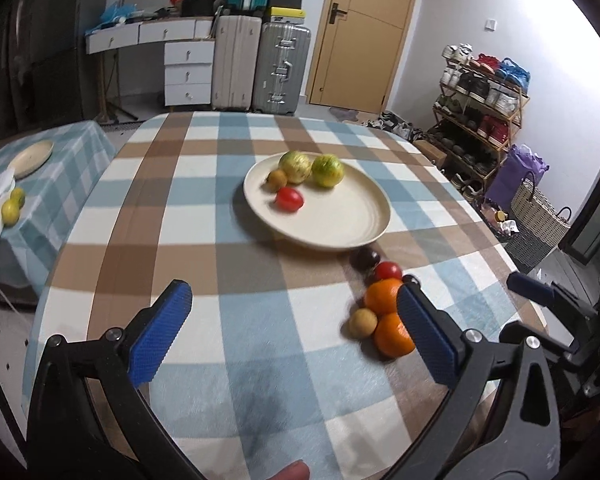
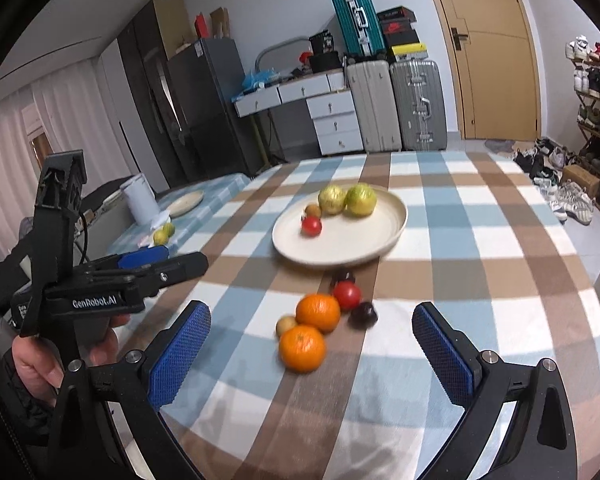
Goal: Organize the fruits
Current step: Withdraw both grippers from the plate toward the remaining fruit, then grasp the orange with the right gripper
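A cream plate [image 1: 340, 220] [image 2: 364, 244] on the checked table holds two yellow-green fruits [image 1: 328, 171], a small brown fruit [image 1: 277, 179] and a red tomato [image 1: 289, 199]. In front of the plate lie two oranges [image 2: 302, 348] [image 1: 392, 334], a small tan fruit [image 2: 286, 325], a red tomato [image 2: 347, 295] and two dark plums [image 2: 363, 314]. My left gripper [image 1: 294, 332] is open and empty above the table, left of this pile. My right gripper [image 2: 312, 354] is open and empty, with the pile just beyond its fingers.
A lower side table [image 1: 72, 152] at the left holds a second plate [image 1: 30, 158] and two yellow-green fruits [image 1: 12, 208]. Suitcases [image 1: 260, 68], a drawer desk and a door stand behind. A shoe rack [image 1: 480, 100] and baskets are at the right.
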